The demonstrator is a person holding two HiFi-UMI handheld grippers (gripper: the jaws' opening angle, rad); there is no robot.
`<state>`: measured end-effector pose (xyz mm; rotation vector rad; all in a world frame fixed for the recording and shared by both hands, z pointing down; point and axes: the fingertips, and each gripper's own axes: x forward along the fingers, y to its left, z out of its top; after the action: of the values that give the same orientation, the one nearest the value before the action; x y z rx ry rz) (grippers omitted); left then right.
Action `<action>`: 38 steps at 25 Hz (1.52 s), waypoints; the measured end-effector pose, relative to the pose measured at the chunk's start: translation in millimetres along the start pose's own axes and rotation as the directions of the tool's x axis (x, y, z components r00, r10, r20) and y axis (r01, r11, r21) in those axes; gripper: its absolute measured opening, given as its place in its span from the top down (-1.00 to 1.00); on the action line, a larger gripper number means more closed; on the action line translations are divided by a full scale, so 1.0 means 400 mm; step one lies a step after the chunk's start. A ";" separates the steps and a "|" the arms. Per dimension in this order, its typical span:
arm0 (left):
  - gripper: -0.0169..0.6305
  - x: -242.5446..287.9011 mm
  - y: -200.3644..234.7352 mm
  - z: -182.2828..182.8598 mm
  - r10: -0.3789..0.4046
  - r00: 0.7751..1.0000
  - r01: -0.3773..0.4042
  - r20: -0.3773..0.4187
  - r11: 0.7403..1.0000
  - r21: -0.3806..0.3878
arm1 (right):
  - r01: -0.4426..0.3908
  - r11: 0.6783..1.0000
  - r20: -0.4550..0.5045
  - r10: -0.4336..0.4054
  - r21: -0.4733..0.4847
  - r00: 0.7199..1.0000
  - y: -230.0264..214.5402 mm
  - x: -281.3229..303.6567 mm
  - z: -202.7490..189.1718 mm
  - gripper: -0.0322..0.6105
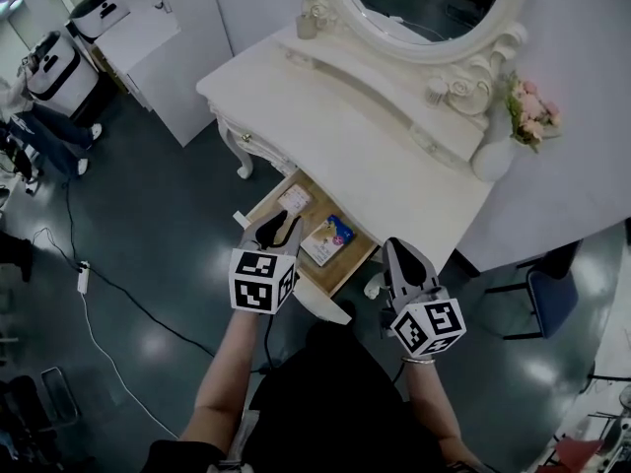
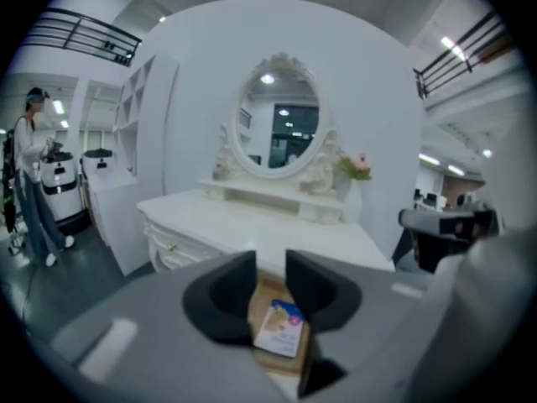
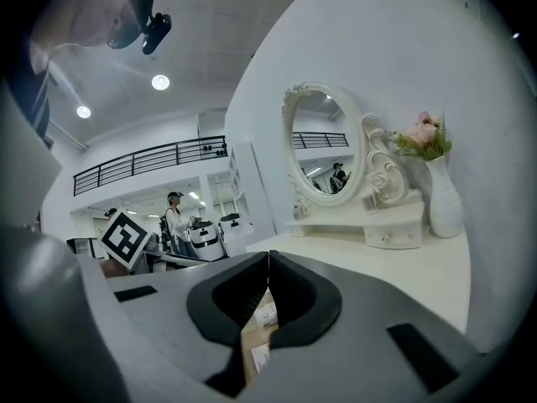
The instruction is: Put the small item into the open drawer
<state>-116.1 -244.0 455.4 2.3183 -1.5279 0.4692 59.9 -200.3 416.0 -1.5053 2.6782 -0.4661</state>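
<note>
Small item (image 1: 328, 239) lies in the open drawer (image 1: 348, 265), a pink box (image 1: 294, 200) at its 10 o'clock. Left gripper (image 1: 279, 227) hovers at the item's 9 o'clock, jaws narrowly apart, empty; right gripper (image 1: 400, 252), at 4 o'clock, is closed.

Booklet (image 1: 328, 239) in drawer (image 1: 345, 272), vase (image 1: 490, 158) on dresser (image 1: 325, 106)

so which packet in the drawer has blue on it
The right-hand packet in the head view, blue along one end; the left-hand packet beside it is pale pink and white.
</note>
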 end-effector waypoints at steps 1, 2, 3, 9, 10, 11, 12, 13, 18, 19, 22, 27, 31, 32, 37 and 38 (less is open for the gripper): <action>0.62 -0.014 0.005 0.004 0.008 1.000 -0.008 0.016 1.000 -0.013 | -0.004 1.000 0.001 0.004 -0.003 1.000 0.005 0.000 0.002 0.89; 0.66 -0.028 0.009 0.007 0.017 0.999 -0.017 0.031 1.000 -0.024 | -0.008 1.000 0.003 0.008 -0.007 1.000 0.009 0.000 0.003 0.89; 0.69 -0.042 0.014 0.010 0.027 0.999 -0.026 0.044 0.999 -0.032 | -0.012 1.000 0.005 0.012 -0.009 1.000 0.013 0.000 0.006 0.89; 0.84 -0.122 0.037 0.023 0.066 0.992 -0.061 0.112 0.997 -0.050 | -0.029 0.999 0.018 0.029 -0.026 0.999 0.039 -0.006 0.017 0.89; 0.86 -0.134 0.040 0.025 0.071 0.990 -0.065 0.121 0.997 -0.050 | -0.030 0.999 0.020 0.031 -0.027 0.999 0.043 -0.008 0.019 0.89; 0.88 -0.145 0.043 0.028 0.078 0.989 -0.072 0.129 0.996 -0.047 | -0.031 0.999 0.022 0.032 -0.029 0.999 0.047 -0.010 0.020 0.89; 0.90 -0.156 0.046 0.032 0.087 0.987 -0.082 0.138 0.996 -0.044 | -0.032 0.999 0.023 0.033 -0.033 0.999 0.050 -0.011 0.022 0.89; 0.90 -0.167 0.049 0.035 0.097 0.984 -0.091 0.147 0.995 -0.043 | -0.034 0.999 0.024 0.035 -0.037 0.999 0.053 -0.011 0.024 0.89; 0.92 -0.216 0.065 0.043 0.135 0.974 -0.128 0.184 0.991 -0.051 | -0.036 0.998 0.029 0.038 -0.052 0.999 0.064 -0.018 0.031 0.89; 0.92 -0.224 0.067 0.043 0.138 0.972 -0.130 0.188 0.990 -0.058 | -0.033 0.998 0.030 0.034 -0.056 0.999 0.066 -0.020 0.032 0.89; 0.92 -0.246 0.070 0.046 0.140 0.969 -0.126 0.201 0.989 -0.080 | -0.025 0.997 0.031 0.028 -0.071 0.999 0.069 -0.025 0.036 0.89; 0.92 -0.271 0.072 0.048 0.151 0.964 -0.134 0.220 0.987 -0.089 | -0.027 0.996 0.039 0.030 -0.079 0.999 0.077 -0.031 0.042 0.89; 0.92 -0.284 0.065 0.043 0.144 0.964 -0.126 0.225 0.987 -0.095 | -0.036 0.996 0.043 0.039 -0.083 0.998 0.085 -0.042 0.047 0.89; 0.92 -0.288 0.063 0.039 0.143 0.964 -0.124 0.224 0.988 -0.096 | -0.037 0.996 0.043 0.041 -0.085 0.998 0.087 -0.046 0.047 0.89; 0.92 -0.302 0.058 0.029 0.144 0.963 -0.124 0.227 0.987 -0.103 | -0.036 0.995 0.049 0.041 -0.093 0.998 0.093 -0.060 0.050 0.89; 0.92 -0.304 0.057 0.027 0.144 0.963 -0.124 0.226 0.987 -0.104 | -0.037 0.995 0.050 0.042 -0.095 0.998 0.095 -0.062 0.051 0.89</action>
<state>-181.5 -157.9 394.2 2.2749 -1.7831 0.1597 45.0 -166.1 383.1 -1.4627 2.7194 -0.2986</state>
